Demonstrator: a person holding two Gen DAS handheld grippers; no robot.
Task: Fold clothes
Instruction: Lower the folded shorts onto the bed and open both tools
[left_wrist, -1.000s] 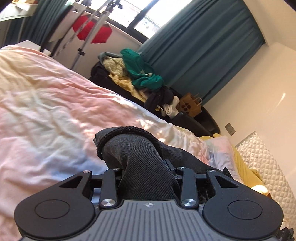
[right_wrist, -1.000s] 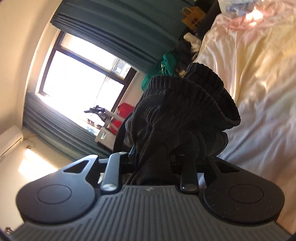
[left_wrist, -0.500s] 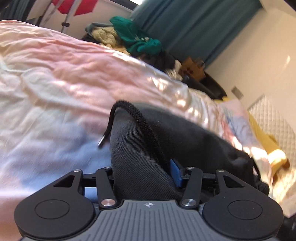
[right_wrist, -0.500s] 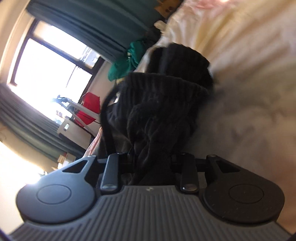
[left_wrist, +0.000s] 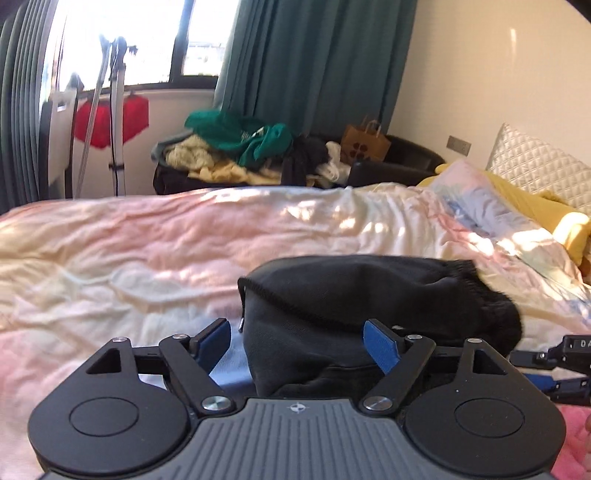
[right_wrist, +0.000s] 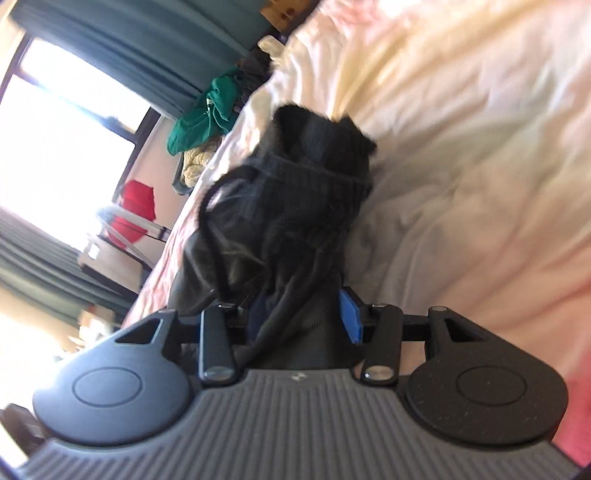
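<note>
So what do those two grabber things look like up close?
Both look alike. The left gripper has a grey ribbed body, two round black discs, black linkage bars with silver bolts, bright blue pads on its jaws and a small crosshair mark. The right gripper matches it, with the same blue pads.

Rumpled pastel bed — black garment atop.

1 blk garment, 2 claws, 1 bed, 1 paper bag

L gripper jaws just opening, black garment loose btwn them, on pastel duvet
</note>
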